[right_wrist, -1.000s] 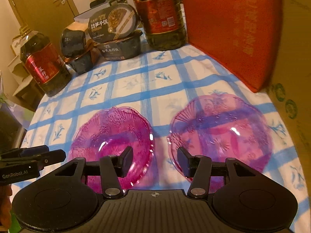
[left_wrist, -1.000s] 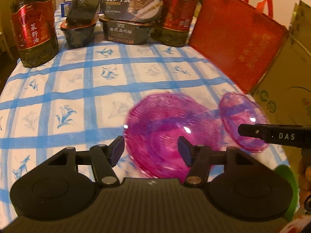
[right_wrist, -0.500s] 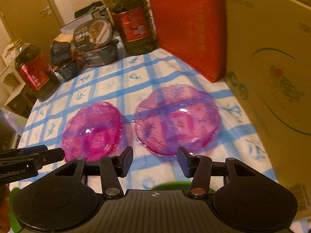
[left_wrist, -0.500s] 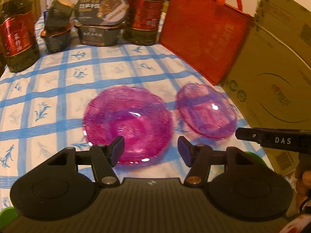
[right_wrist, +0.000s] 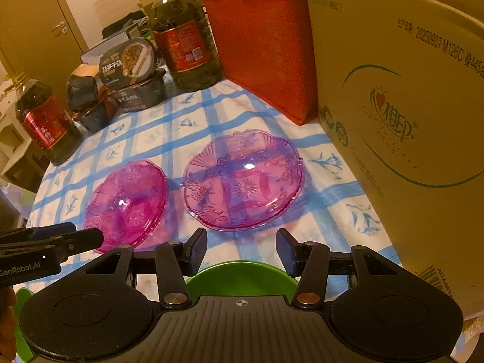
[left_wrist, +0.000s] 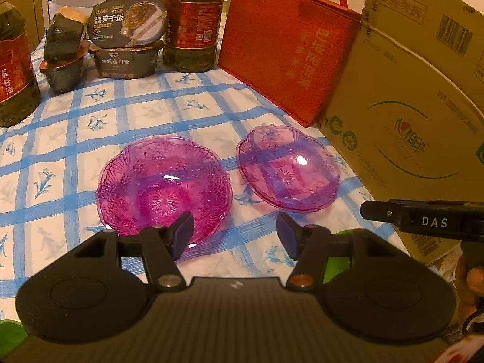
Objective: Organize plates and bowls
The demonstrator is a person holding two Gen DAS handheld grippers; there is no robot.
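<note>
I am holding my left claw (left_wrist: pixel 234 236) and my right claw (right_wrist: pixel 242 248) above the near edge of the bench (left_wrist: pixel 136 115), both with fingers apart and nothing between them. Two see-through magenta dishes are lying side by side on the blue-checked, flower-printed cloth, apart from each other. The left dish (left_wrist: pixel 163 192) is looking deeper and pinker, pressed with a starburst and a scalloped rim; the right dish (right_wrist: pixel 243 180) is looking flatter and more violet, with the same cut-glass pattern.

Compared with a second ago, both dishes are sitting farther ahead of my claws and smaller in each view — I am pulling back and slightly up, and a green bowl rim (right_wrist: pixel 242 275) is now showing under my right claw.

Around the dishes: a tall cardboard box (right_wrist: pixel 408 121) is crowding the right side, an orange-red fabric bag (left_wrist: pixel 287 51) is standing beside it, and two big oil bottles (left_wrist: pixel 193 21) and stacked dark ready-meal tubs (left_wrist: pixel 127 45) are lining the far edge.
</note>
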